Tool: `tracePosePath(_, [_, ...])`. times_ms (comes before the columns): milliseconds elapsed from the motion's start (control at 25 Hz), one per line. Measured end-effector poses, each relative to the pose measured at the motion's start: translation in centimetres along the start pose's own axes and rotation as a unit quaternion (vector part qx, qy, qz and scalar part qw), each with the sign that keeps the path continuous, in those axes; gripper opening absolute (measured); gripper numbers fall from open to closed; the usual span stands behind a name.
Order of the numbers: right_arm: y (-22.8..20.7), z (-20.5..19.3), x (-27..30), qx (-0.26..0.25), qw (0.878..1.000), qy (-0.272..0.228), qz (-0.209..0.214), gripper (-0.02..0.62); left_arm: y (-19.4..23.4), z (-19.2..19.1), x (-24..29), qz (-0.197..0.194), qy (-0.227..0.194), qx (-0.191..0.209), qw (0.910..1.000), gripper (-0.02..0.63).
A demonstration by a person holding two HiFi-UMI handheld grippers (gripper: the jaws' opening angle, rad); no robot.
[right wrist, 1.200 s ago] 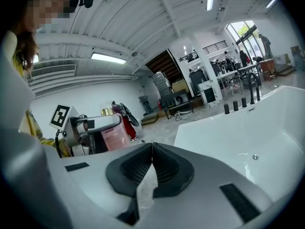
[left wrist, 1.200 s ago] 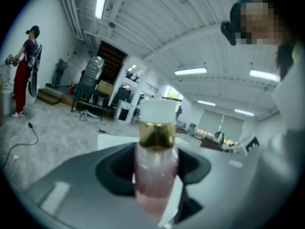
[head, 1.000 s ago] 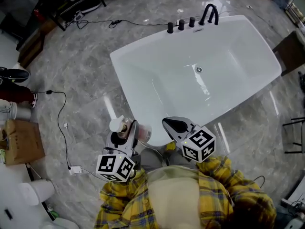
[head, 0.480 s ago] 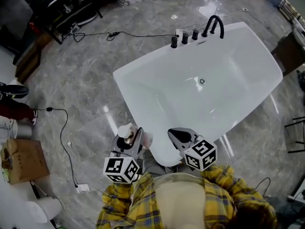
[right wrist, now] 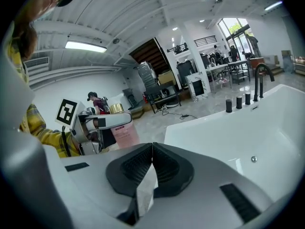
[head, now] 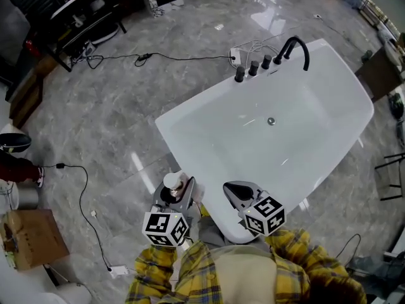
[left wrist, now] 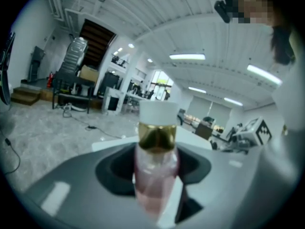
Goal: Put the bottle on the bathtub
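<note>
The bottle [head: 175, 183] is in the left gripper [head: 181, 190], which is just outside the near end of the white bathtub [head: 221, 145], over the grey floor [head: 107, 119]. The two jaws press on the pink body of the bottle from both sides. The bottle stands straight up between them. Its gold neck and white cap stick out past the jaw tips. The bottle is not touching the bathtub. It is beside the tub's near rim. The right gripper [head: 235, 191] is over that same near rim, a little way from the left one. Its jaws are pressed together and there is nothing between them. Seen from the right gripper, the pink bottle [right wrist: 125, 133] is off to the side, away from the tub, clamped in the other gripper. At the far end of the bathtub there is a black tap [head: 296, 47] with black knobs [head: 253, 68] next to it. A small drain [head: 271, 121] sits in the bottom of the tub. The person holding the grippers wears a yellow checked shirt [head: 304, 268].
</note>
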State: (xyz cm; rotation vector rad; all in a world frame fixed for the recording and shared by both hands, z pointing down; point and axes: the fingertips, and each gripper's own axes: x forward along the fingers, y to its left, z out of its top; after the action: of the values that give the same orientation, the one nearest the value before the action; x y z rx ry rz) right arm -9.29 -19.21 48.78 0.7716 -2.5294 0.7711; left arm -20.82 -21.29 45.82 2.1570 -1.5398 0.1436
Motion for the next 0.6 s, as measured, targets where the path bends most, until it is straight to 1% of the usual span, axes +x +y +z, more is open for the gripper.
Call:
tracePosePath(160, [-0.3, 1.3, 2.4, 0.004, 1.0, -0.001, -0.013, 0.014, 3.1, 1.0, 2.7, -0.007, 0.008, 0.02, 0.9997, 0.218])
tracePosePath(280, [-0.7, 1.9, 4.1, 0.005, 1.0, -0.001, -0.021, 0.014, 5.2, 1.5, 4.9, -0.009, 0.004, 0.035, 0.9993, 0.218])
tracePosePath(600, [-1.3, 2.1, 7.6, 0.024, 0.999, 0.009, -0.032, 0.014, 11.5, 2.0, 11.0, 0.002, -0.006, 0.073, 0.9973, 0.216])
